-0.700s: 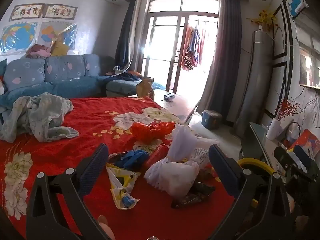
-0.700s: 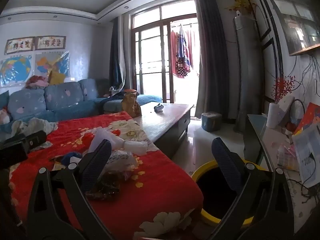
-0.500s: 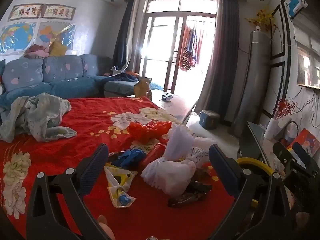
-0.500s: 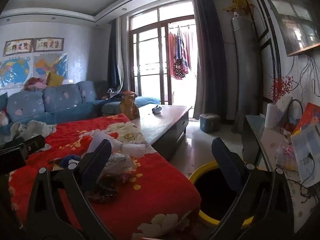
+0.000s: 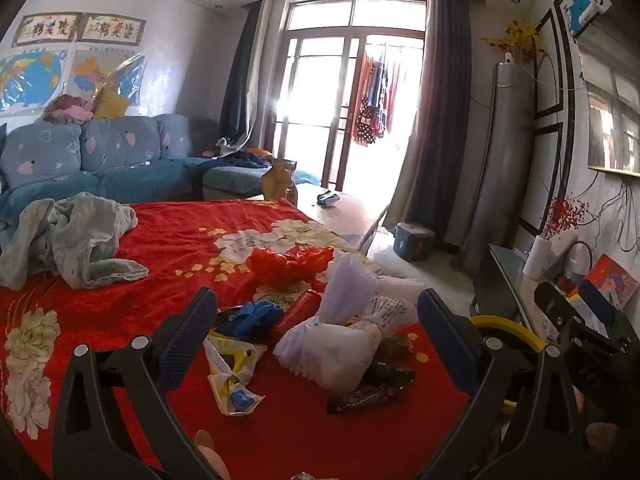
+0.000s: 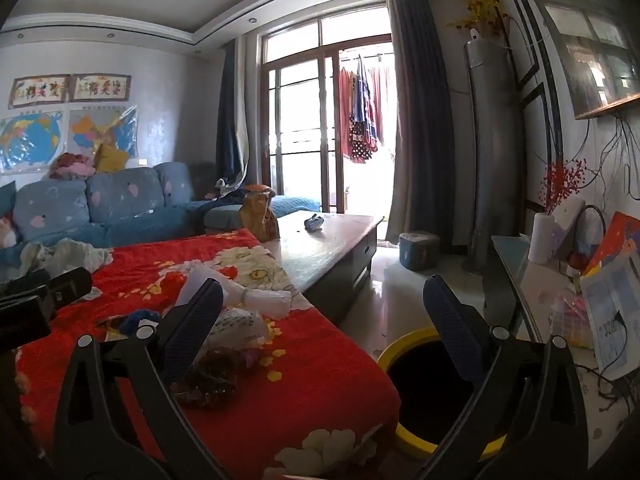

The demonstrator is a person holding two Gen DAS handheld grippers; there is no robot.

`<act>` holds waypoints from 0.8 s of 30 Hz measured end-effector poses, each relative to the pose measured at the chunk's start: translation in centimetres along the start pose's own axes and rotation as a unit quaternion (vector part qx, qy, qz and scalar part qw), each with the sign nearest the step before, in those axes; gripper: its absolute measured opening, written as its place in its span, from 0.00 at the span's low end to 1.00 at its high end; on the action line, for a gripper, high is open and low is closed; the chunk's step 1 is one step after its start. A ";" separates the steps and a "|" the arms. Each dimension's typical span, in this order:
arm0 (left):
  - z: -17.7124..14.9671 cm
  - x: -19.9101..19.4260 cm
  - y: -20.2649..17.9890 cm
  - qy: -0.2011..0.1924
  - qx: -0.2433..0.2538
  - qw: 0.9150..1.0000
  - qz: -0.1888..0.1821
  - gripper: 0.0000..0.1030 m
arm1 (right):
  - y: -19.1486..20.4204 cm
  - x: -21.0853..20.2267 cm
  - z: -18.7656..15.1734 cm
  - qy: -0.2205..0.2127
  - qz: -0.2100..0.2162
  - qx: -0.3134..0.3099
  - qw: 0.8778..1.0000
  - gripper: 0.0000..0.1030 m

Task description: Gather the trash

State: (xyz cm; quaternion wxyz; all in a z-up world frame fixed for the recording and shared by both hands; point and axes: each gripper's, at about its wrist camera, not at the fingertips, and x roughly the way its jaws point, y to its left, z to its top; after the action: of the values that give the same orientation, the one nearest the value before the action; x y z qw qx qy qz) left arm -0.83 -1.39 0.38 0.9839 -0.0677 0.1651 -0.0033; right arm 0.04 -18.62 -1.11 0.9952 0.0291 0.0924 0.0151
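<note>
Left wrist view: the left gripper (image 5: 316, 322) is seen with its jaws spread wide and nothing held between them. Compared with the frames of a moment ago, very little is altered; the heap of rubbish is framed slightly lower and more squarely between the jaws, which suggests a small settling of aim and no grasp yet. Just ahead of the jaws, on the red floral cloth (image 5: 168, 248) covering the bench, the knotted white plastic bag (image 5: 332, 350) is found, with a crumpled red plastic bag (image 5: 290, 262) beyond it, a blue crumpled glove or wrapper (image 5: 250, 318) toward the left jaw, a yellow-and-white torn packet (image 5: 230, 372) nearer the camera, and a dark shiny wrapper (image 5: 370, 390) below the white bag. None of it is touched.

From the right wrist view, the right gripper (image 6: 322, 314) is likewise shown wide open and empty, its framing barely shifted. The black bin with a yellow rim (image 6: 404, 346) is seen on the floor between and below the jaws, beside the bench edge; the rubbish lies by the left jaw.

It is judged that collection has not begun: both tools are merely lined up, one on the heap, one over the bin.
</note>
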 end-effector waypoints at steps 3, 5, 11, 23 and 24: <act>0.0 -0.1 -0.1 0.000 0.000 1.000 0.000 0.94 | 0.1 0.0 0.0 0.001 -0.001 0.000 1.000 0.90; 0.0 -0.1 0.0 0.000 0.000 1.000 -0.001 0.94 | 0.1 0.1 -0.1 0.001 -0.001 0.000 1.000 0.90; 0.0 0.0 -0.1 0.001 -0.003 1.000 -0.002 0.94 | 0.1 0.1 -0.1 0.002 -0.001 0.000 1.000 0.90; 0.0 -0.1 -0.1 0.004 -0.003 1.000 -0.006 0.94 | 0.1 0.1 -0.3 0.007 0.003 0.001 1.000 0.90; 0.0 -0.1 -0.1 0.004 -0.002 1.000 -0.005 0.94 | 0.2 0.1 -0.3 0.008 0.002 0.001 1.000 0.90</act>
State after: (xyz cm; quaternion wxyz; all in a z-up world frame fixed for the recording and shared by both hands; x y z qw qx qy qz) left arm -0.94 -1.47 0.40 0.9830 -0.0707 0.1691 -0.0086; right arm 0.07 -18.42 -1.44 0.9943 0.0306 0.1003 0.0173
